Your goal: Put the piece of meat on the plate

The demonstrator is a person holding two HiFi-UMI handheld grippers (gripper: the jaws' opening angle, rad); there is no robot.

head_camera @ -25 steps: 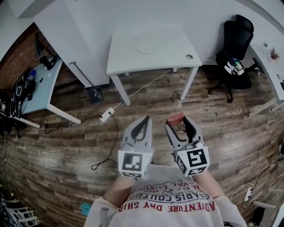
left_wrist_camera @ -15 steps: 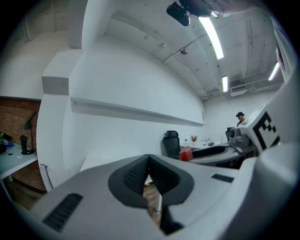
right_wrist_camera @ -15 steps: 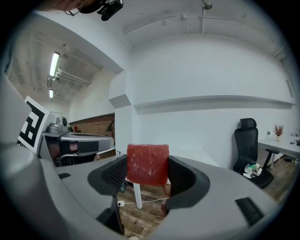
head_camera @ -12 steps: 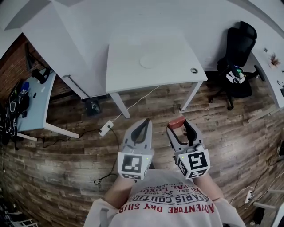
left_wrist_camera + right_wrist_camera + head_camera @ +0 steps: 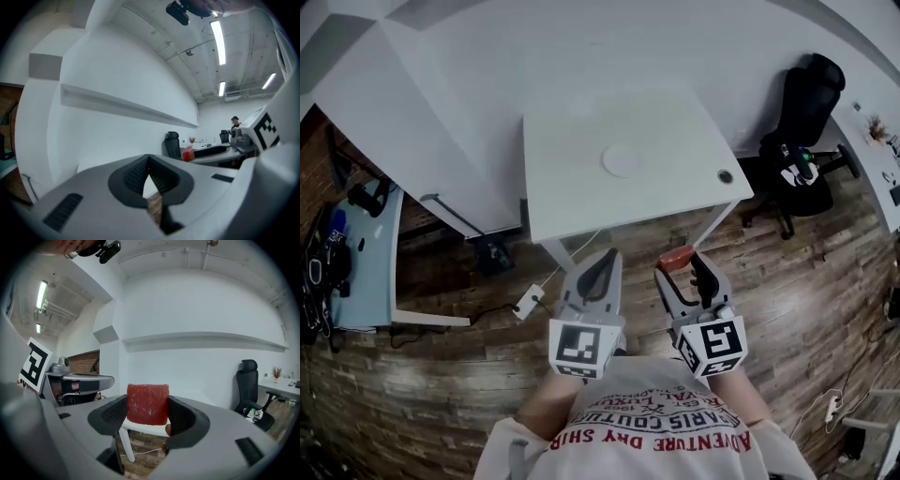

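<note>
While the piece of meat is held clamped in the right gripper, the desk bearing the plate has been brought nearer than a second ago. The left gripper is closed on nothing. The carry is judged unfinished, as the plate is not yet reached.

Red print is showing upside down on the person's white T-shirt: "ADVENTURE DRY" is reading clearly, "COUTU" only partly, and the smaller lines are blurring out.
</note>
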